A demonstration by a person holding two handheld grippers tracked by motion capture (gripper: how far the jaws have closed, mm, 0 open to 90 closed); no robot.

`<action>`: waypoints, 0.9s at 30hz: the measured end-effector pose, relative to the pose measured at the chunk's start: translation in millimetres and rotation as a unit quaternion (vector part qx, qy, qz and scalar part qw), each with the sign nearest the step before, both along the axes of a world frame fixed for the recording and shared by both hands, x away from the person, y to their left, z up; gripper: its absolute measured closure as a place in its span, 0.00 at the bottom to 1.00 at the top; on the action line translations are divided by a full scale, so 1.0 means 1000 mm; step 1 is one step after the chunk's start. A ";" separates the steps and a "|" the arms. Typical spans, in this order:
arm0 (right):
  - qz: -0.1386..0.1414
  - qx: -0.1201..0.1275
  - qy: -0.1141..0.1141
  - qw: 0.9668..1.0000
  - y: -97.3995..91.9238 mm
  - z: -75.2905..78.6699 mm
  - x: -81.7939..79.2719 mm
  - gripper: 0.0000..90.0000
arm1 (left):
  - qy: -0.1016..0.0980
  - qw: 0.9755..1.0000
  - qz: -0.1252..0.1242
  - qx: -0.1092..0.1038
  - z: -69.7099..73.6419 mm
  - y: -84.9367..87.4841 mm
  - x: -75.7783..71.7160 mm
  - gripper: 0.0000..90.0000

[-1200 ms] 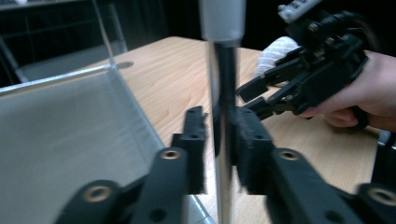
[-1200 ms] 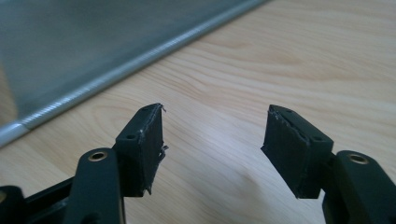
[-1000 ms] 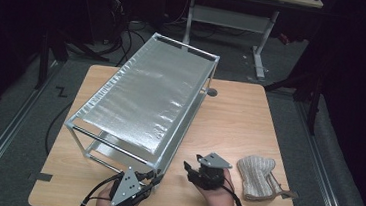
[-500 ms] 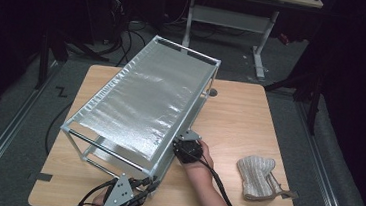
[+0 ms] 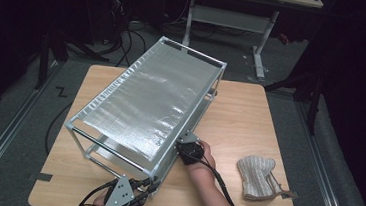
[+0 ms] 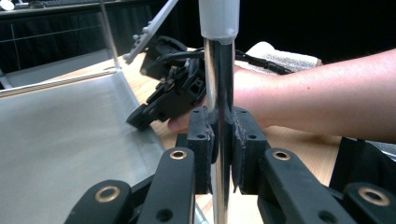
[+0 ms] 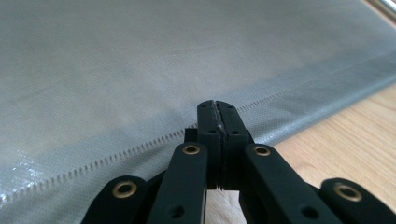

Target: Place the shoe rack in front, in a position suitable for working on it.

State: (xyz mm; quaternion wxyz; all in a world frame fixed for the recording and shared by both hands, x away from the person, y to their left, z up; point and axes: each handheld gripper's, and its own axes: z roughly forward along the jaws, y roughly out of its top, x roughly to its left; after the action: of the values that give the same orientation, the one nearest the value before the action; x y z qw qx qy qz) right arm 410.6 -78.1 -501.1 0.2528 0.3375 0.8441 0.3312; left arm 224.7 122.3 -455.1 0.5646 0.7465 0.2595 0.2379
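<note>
Pale wood makes up the bench [image 5: 250, 119], which carries everything here; dark floor and other furniture legs lie beyond it. The largest thing on it is a two-tier rack [image 5: 150, 105] of chrome tubes, standing slantwise across the left and middle of the bench, its upper tier covered by a silvery woven sheet [image 5: 146, 100] that gleams under the light. A lower sheet of the same grey fabric [image 7: 140, 70], with a stitched seam along its edge, lies close to the wood. Well apart, near the right edge, rests a cream knitted oven mitt [image 5: 257, 176], out of the way of both arms.

The rack's near corner post [image 6: 219, 93] is a polished steel tube capped in white plastic, upright. The left hand-held gripper [image 5: 130, 199] sits at the bench's near edge, level and pointing at that post, clamped tight on it with the tube squeezed between its pads. The right forearm [image 5: 213, 196] reaches in from the near edge to the rack's right side, where the right hand-held gripper [image 5: 189, 149] points inward under the upper tier. Its jaws have just been closing and now meet at the seamed edge of the lower sheet; whether fabric is pinched between them I cannot tell.
</note>
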 end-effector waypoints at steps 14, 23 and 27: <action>0.002 0.032 0.023 0.999 -0.025 0.000 -0.007 1.00 | 0.009 0.998 0.055 -0.003 0.001 0.028 0.007 0.89; 0.005 0.041 0.029 0.999 -0.044 0.000 -0.026 1.00 | 0.012 0.996 0.085 -0.011 0.000 0.045 0.015 0.89; 0.004 0.042 0.026 0.999 -0.051 -0.001 -0.034 1.00 | 0.013 0.996 0.090 -0.017 0.000 0.049 0.017 0.90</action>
State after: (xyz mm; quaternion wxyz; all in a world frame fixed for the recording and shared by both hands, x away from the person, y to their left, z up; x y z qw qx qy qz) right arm 377.0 -128.9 -501.9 0.2150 0.3529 0.8371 0.3584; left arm 241.2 170.9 -455.5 0.5501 0.7134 0.3372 0.2734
